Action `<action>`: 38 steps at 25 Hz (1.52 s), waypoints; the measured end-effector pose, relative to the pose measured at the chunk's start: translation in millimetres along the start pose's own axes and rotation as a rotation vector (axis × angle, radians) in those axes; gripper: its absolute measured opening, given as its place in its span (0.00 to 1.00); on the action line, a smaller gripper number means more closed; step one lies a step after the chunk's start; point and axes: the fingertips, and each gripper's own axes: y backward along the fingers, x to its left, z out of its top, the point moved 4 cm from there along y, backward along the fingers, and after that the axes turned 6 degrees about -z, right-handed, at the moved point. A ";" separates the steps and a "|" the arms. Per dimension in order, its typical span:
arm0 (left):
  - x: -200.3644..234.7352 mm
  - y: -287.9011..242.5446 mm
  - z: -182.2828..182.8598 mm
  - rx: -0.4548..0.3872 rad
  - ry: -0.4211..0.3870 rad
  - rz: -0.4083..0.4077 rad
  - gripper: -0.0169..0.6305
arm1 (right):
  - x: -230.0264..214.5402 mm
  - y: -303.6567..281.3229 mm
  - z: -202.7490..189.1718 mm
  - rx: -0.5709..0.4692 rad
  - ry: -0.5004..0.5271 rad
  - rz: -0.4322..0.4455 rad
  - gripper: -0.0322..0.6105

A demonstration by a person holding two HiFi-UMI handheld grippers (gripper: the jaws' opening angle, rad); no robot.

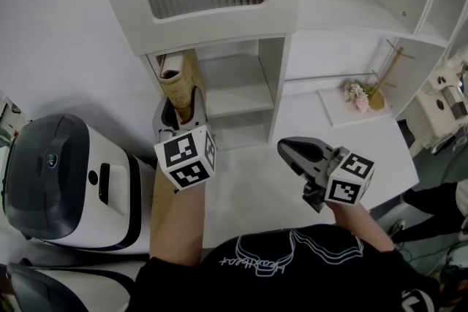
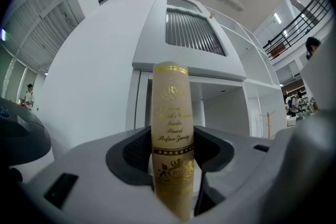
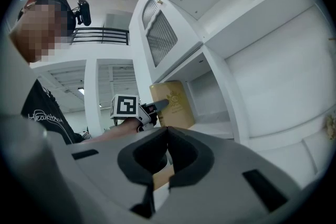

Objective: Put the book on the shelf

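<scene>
bright, even overhead light; gripper views fisheye, dark vignetted corners.

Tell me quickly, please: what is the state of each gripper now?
Left gripper: closed on the upright tan book, holding it at its spine.
Right gripper: closed, holding nothing.

The person wears a black T-shirt (image 1: 292,281) with short sleeves. Its front carries a white outline drawing and a line of white script lettering. Beyond the T-shirt, the left gripper (image 1: 181,107) and the right gripper (image 1: 287,148) are pale grey moulded shells. At the end nearer the T-shirt, each has a white cube (image 1: 186,157) with black square markers on its faces. At the far end from the T-shirt, the fingers (image 3: 137,157) are lined with dark grey curved pads. Dark rectangular slots (image 3: 257,181) are set into the shells.
</scene>
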 end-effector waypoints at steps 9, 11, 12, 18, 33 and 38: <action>1.3 -25.3 -2.2 0.006 0.001 0.016 0.35 | -9.3 -1.5 -3.0 0.000 -0.014 -0.007 0.06; 2.4 -31.4 -2.3 0.009 0.002 0.016 0.35 | -12.9 -0.2 -3.4 0.001 -0.022 -0.013 0.06; 2.8 -34.1 -2.4 0.011 0.002 0.016 0.35 | -14.5 0.3 -3.7 0.001 -0.025 -0.016 0.06; 0.3 -46.2 -3.1 0.005 -0.007 0.030 0.35 | -21.3 -2.6 -5.1 0.005 -0.037 -0.022 0.06; -6.8 -62.8 -15.9 0.064 -0.012 0.005 0.36 | -23.1 -0.1 -8.6 0.010 -0.067 -0.011 0.06; -8.1 -51.8 -12.3 0.065 -0.009 -0.024 0.40 | -16.5 2.6 -11.4 0.009 -0.086 0.007 0.06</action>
